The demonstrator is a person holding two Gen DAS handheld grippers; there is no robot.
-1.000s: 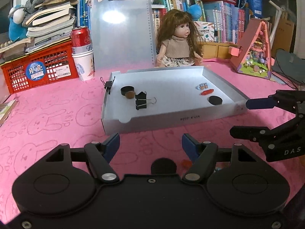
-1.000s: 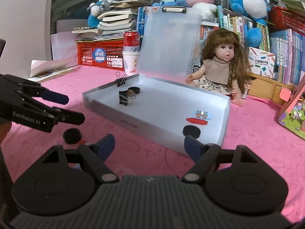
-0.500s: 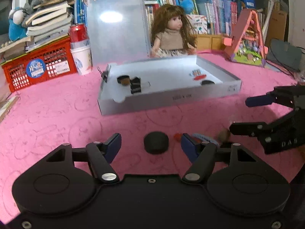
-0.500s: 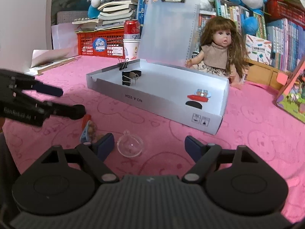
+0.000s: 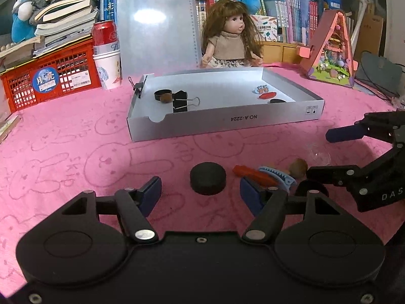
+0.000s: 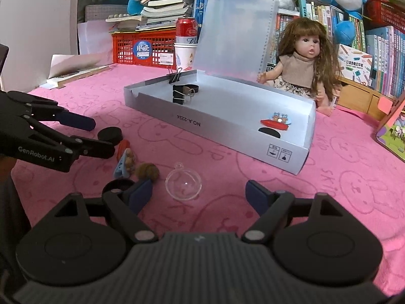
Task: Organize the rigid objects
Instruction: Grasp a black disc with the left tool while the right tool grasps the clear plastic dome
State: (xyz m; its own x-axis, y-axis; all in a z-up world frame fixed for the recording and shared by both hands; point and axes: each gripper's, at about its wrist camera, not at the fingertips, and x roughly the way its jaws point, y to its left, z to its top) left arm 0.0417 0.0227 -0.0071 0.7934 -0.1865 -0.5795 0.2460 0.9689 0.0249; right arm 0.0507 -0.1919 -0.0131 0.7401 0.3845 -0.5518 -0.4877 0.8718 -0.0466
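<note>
Both grippers have drawn back from the grey tray point(image 5: 222, 124), bringing the black puck point(image 5: 208, 181) into view.

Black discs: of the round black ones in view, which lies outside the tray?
The black disc on the pink cloth, just ahead of the open left gripper. The other disc lies inside the white tray.

Before you on the pink table point(image 6: 341, 177): your right claw point(image 6: 200, 192), jaws wide, a clear dome point(image 6: 183, 184) lying between them, untouched. Your left claw point(image 6: 101, 139) is at left, open, over a black puck point(image 6: 110, 133). Near it: red clip point(image 6: 122, 147), blue clip point(image 6: 121, 167), brown ball point(image 6: 148, 171). Beyond: grey tray point(image 6: 227, 129), doll point(image 6: 301, 60).
</note>
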